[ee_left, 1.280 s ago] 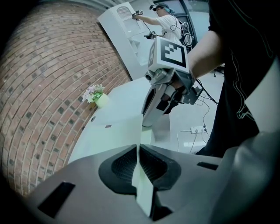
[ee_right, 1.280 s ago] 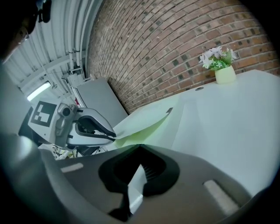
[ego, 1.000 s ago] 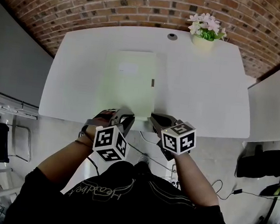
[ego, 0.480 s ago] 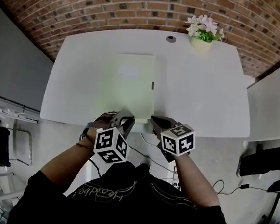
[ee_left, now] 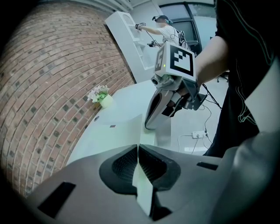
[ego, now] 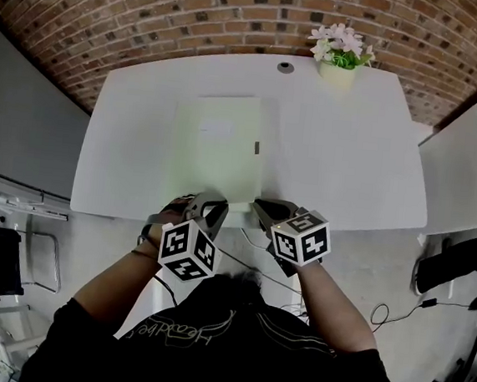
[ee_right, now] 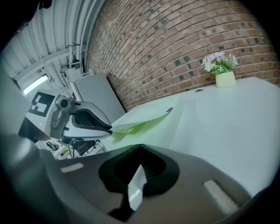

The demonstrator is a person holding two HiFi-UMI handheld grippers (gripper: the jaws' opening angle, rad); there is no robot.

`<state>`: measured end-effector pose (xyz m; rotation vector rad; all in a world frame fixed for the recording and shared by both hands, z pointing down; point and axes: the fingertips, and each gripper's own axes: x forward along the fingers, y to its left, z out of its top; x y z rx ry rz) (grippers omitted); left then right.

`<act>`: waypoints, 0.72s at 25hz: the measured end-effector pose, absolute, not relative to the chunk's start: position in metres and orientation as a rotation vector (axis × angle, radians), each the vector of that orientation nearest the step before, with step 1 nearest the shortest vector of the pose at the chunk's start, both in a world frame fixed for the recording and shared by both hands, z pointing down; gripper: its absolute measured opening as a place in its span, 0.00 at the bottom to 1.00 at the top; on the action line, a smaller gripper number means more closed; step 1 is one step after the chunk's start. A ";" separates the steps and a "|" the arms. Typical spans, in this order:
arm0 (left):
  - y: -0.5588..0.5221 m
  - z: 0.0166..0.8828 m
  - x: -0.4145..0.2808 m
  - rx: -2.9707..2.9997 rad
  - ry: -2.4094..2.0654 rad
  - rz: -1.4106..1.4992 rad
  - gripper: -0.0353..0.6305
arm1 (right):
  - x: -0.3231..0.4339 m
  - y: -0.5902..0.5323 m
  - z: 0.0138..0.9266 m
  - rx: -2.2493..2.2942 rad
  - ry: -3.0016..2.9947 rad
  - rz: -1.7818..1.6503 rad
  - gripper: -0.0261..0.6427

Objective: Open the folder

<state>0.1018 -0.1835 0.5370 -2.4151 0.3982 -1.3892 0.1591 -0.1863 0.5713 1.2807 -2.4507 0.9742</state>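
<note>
**Both grippers pinched on the folder's near edge**

Hardly anything is found to have moved since a second ago. Both grippers are kept at the same spot, and only the framing of the head view has drifted a little.

In the head view the pale green folder (ego: 218, 146) is seen whole. It is laid on the white table (ego: 343, 154), left of centre, with a white label (ego: 215, 128) on its cover and a small dark tab (ego: 257, 147) at its right edge. The left gripper (ego: 212, 204) and the right gripper (ego: 263, 209) are set side by side at the folder's near edge. Their jaws are largely masked there by the marker cubes (ego: 188, 248), and the folder looks flat.

What is masked there is given by the gripper views. In the left gripper view the jaws are pressed together on a thin pale green sheet of the folder. The tip of the right gripper is seen just beside them at the same edge. In the right gripper view a thin pale sheet is likewise pinched between that gripper's jaws. Whether it is the cover or the back sheet cannot be told. Only this view shows the upper sheet raised slightly at the left gripper's tip, with brighter green exposed beneath it.

A flower pot (ego: 337, 69) is stood at the table's far edge, before the brick wall (ego: 155, 10). A second person (ee_left: 168, 28) is caught only in the left gripper view, far behind.
</note>
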 end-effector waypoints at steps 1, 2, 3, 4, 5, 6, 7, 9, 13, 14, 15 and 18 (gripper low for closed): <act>-0.184 0.536 0.102 -2.410 0.396 -1.388 0.07 | 0.159 -0.186 0.571 1.285 -2.448 0.974 0.04; -0.184 0.536 0.102 -2.405 0.393 -1.388 0.07 | 0.159 -0.186 0.571 1.288 -2.445 0.973 0.04; -0.183 0.536 0.101 -2.403 0.392 -1.389 0.07 | 0.159 -0.186 0.572 1.289 -2.441 0.970 0.04; -0.183 0.536 0.101 -2.405 0.392 -1.388 0.07 | 0.159 -0.186 0.572 1.288 -2.438 0.968 0.04; -0.183 0.535 0.100 -2.410 0.395 -1.387 0.07 | 0.158 -0.186 0.572 1.288 -2.434 0.966 0.04; -0.183 0.535 0.100 -2.416 0.399 -1.384 0.07 | 0.158 -0.186 0.572 1.288 -2.431 0.966 0.04; -0.184 0.534 0.100 -2.423 0.404 -1.381 0.07 | 0.158 -0.186 0.572 1.290 -2.427 0.966 0.04; -0.184 0.534 0.099 -2.430 0.409 -1.381 0.07 | 0.158 -0.185 0.573 1.295 -2.412 0.970 0.04; -0.184 0.533 0.099 -2.442 0.401 -1.386 0.07 | 0.158 -0.185 0.573 1.295 -2.391 0.969 0.04; -0.184 0.533 0.099 -2.443 0.397 -1.388 0.07 | 0.158 -0.185 0.573 1.293 -2.391 0.967 0.04; -0.185 0.532 0.100 -2.442 0.394 -1.388 0.07 | 0.157 -0.186 0.573 1.292 -2.388 0.966 0.04; -0.185 0.532 0.100 -2.447 0.397 -1.386 0.07 | 0.159 -0.185 0.575 1.298 -2.364 0.983 0.04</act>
